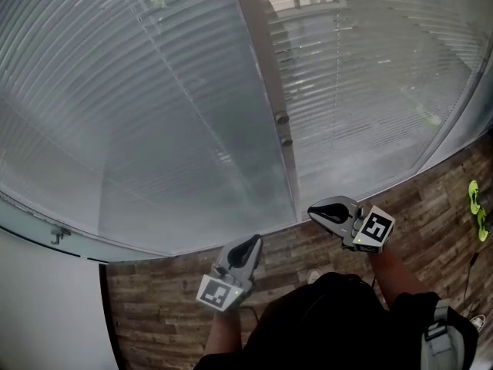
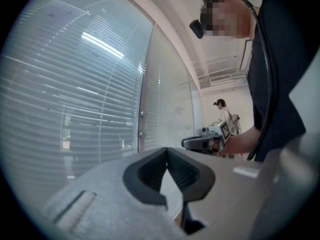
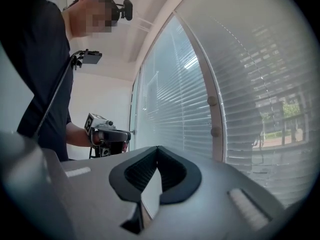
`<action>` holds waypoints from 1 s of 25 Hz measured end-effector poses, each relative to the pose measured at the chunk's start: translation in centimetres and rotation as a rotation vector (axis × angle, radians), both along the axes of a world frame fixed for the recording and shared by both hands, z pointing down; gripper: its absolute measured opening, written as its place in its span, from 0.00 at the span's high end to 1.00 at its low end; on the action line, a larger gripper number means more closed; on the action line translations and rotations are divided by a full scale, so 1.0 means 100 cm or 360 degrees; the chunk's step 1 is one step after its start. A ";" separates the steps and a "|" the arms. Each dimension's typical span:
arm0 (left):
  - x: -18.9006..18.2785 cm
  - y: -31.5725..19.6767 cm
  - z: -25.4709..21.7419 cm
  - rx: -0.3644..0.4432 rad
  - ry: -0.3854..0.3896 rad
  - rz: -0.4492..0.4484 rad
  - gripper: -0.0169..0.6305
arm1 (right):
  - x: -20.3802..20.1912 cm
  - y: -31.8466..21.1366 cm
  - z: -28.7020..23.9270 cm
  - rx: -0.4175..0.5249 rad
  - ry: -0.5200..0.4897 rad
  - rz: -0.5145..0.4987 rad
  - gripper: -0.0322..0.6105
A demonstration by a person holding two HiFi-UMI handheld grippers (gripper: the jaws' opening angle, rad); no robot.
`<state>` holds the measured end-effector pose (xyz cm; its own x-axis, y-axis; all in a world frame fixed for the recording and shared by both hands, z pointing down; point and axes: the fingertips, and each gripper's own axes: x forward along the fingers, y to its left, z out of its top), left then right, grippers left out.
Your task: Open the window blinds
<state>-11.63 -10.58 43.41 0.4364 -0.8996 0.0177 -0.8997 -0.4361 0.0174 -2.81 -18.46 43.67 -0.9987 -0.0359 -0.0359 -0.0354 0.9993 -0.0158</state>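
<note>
While nothing is opened yet, blinds (image 1: 154,114): down, slats shut, from 9 to 2 o'clock.
Left gripper (image 1: 248,247): clenched, empty, 6 o'clock.
Right gripper (image 1: 327,210): clenched, empty, 4 o'clock.
Remaining: the whole opening.

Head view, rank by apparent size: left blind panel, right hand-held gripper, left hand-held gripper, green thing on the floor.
1. Left blind panel: largest by far.
2. Right hand-held gripper and left hand-held gripper: look alike, so not ranked.
3. Green thing: smallest, near the frame's right edge.
</note>
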 end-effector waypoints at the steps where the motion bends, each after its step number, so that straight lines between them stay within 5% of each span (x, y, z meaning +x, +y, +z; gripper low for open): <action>1: 0.001 -0.004 -0.001 0.0003 -0.0005 -0.0005 0.97 | 0.000 -0.003 0.001 -0.0008 0.0009 -0.0016 0.94; 25: 0.003 -0.036 0.001 0.0032 -0.0070 -0.0023 0.97 | 0.004 -0.028 0.005 0.0054 0.0001 -0.0040 0.94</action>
